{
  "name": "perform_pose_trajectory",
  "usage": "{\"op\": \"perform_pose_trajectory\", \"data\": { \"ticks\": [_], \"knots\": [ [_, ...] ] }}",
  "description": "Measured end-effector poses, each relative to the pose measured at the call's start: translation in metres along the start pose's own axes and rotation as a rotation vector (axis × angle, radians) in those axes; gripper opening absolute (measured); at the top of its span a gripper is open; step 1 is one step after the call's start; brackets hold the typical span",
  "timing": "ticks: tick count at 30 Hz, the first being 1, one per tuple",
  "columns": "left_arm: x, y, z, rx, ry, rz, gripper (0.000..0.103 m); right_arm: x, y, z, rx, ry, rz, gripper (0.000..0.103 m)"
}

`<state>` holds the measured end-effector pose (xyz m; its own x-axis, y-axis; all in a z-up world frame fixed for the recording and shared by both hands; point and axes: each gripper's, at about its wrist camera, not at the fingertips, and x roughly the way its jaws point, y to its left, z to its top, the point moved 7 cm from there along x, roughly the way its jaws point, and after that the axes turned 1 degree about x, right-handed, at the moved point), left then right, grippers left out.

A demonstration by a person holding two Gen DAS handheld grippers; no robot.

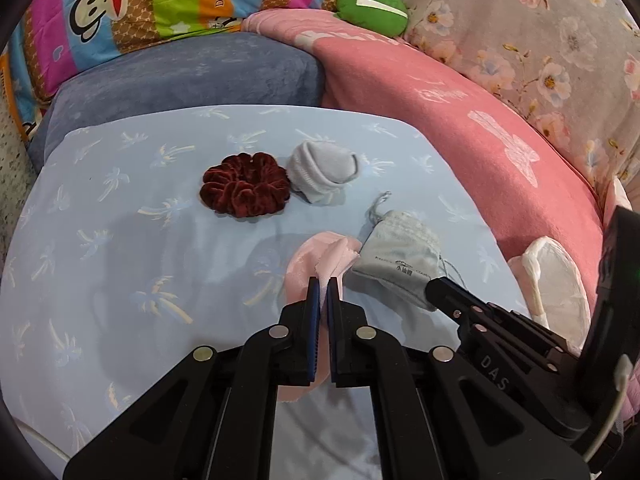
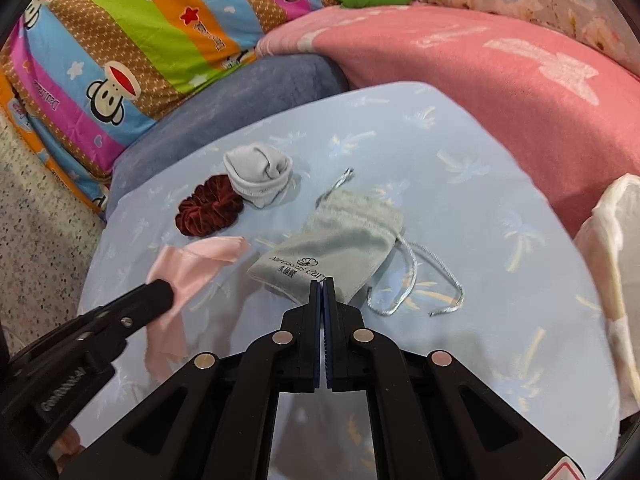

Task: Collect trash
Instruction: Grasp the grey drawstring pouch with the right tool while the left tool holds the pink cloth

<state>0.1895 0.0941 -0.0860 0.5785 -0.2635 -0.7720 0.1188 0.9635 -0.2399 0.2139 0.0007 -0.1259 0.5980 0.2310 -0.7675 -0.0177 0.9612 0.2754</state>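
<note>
On a light blue palm-print cloth (image 1: 120, 208) lie a dark red velvet scrunchie (image 1: 245, 189), a rolled grey sock (image 1: 323, 170), a grey drawstring pouch (image 1: 400, 264) and a pink satin cloth piece (image 1: 316, 264). My left gripper (image 1: 323, 282) is shut on the pink cloth piece, which also shows in the right wrist view (image 2: 188, 268). My right gripper (image 2: 322, 282) is shut on the near corner of the grey pouch (image 2: 340, 236). In the right wrist view the scrunchie (image 2: 208, 210) and sock (image 2: 258, 178) lie beyond.
A white open bag (image 1: 556, 280) sits at the right on a pink blanket (image 1: 460, 128); it also shows in the right wrist view (image 2: 612, 264). A blue-grey cushion (image 1: 180, 76), a striped monkey-print quilt (image 1: 140, 4) and a green plush (image 1: 370, 6) lie behind.
</note>
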Motion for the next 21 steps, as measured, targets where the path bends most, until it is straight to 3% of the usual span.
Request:
{"op": "perform_pose_trajectory", "data": {
  "ticks": [21],
  "knots": [
    [-0.029,-0.114,-0.003,0.176,-0.061,-0.079,0.004,-0.122,-0.079,0.018,0.115,-0.198,-0.034,0.001]
  ]
}}
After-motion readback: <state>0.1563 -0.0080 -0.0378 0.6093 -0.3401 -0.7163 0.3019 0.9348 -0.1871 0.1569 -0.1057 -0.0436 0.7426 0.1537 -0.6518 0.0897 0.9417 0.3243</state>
